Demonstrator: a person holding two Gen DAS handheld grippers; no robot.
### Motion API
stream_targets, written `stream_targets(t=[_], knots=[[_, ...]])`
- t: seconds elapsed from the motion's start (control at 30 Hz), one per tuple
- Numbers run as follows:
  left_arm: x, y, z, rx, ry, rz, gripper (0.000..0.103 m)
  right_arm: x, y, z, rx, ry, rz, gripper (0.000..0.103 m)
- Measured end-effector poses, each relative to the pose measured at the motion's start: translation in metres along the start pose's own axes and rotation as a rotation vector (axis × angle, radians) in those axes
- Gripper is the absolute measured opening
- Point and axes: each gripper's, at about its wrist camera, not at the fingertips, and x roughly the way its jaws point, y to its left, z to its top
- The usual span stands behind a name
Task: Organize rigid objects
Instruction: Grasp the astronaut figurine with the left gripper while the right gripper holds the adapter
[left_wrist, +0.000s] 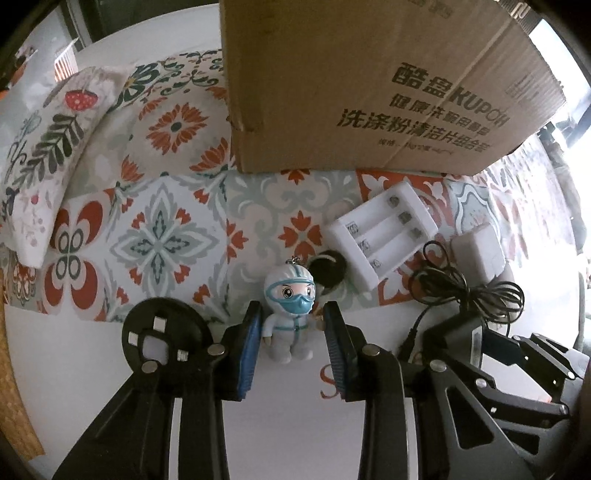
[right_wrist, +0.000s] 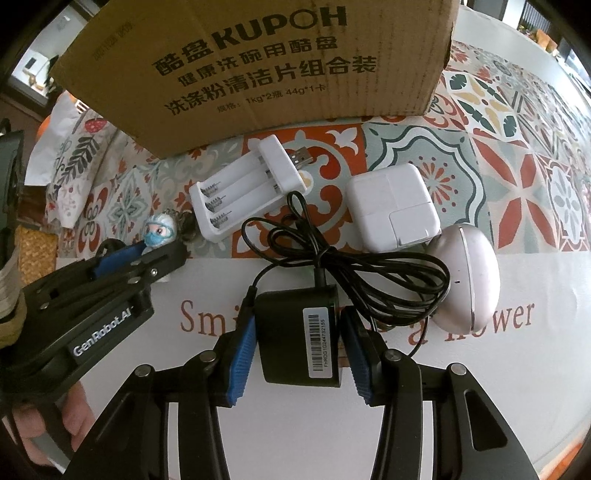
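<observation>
We find the left gripper apart, astride the upright figurine, the right gripper apart around the black adapter, its length along the fingers, box ahead

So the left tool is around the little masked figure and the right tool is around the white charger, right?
Not quite. The right tool is around the black adapter, as the right wrist view shows; the white charger lies untouched beyond. The left tool is indeed around the figure.
</observation>
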Motion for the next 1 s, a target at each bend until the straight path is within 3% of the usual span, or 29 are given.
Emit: stream_targets(t=[0.53,1.0], knots=[[-0.035,-0.002,-0.042,0.029,-0.052,-0.031,0.033,-0.015,0.0,-0.023,-0.024,-0.015,0.03,0.045],[-0.077,0.004,-0.058,0.051,-0.119,-0.066,0.033,-0.045,-0.004,-0.033,-0.026,-0.073,0.077,0.045]])
